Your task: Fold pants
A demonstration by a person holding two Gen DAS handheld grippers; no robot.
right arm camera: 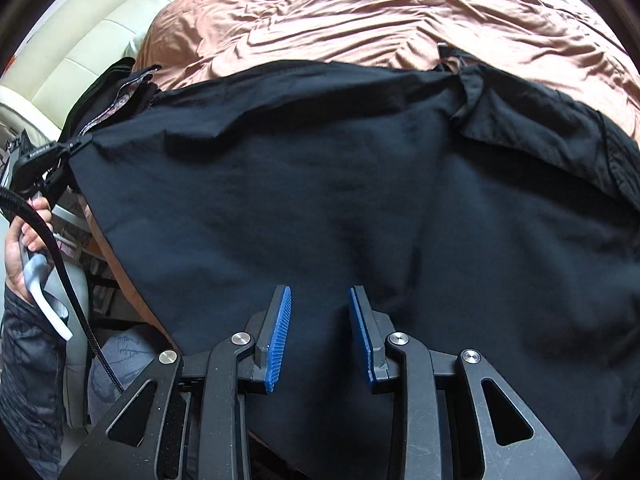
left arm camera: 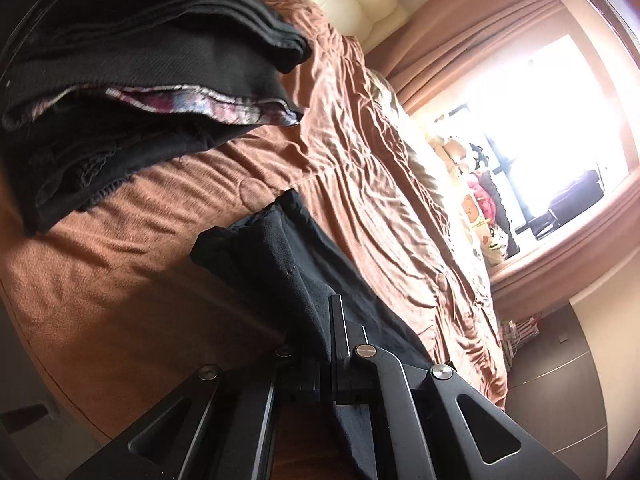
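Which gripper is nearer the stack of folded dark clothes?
Left. The left gripper, clamping the black pants, sits right beside the stack; the right gripper hovers mid-pants, farther away.

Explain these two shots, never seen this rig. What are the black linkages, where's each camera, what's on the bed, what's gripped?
No robot arm: a person holds a two-finger tool in each hand, with a fisheye camera on each looking along the fingers. The left wrist view shows the left tool shut on an edge of the black pants. The right wrist view shows the right tool, blue pads apart, over the pants with nothing gripped; at far left the person's hand holds the left tool. The pants lie spread on a brown bedspread, beside a stack of folded dark clothes.
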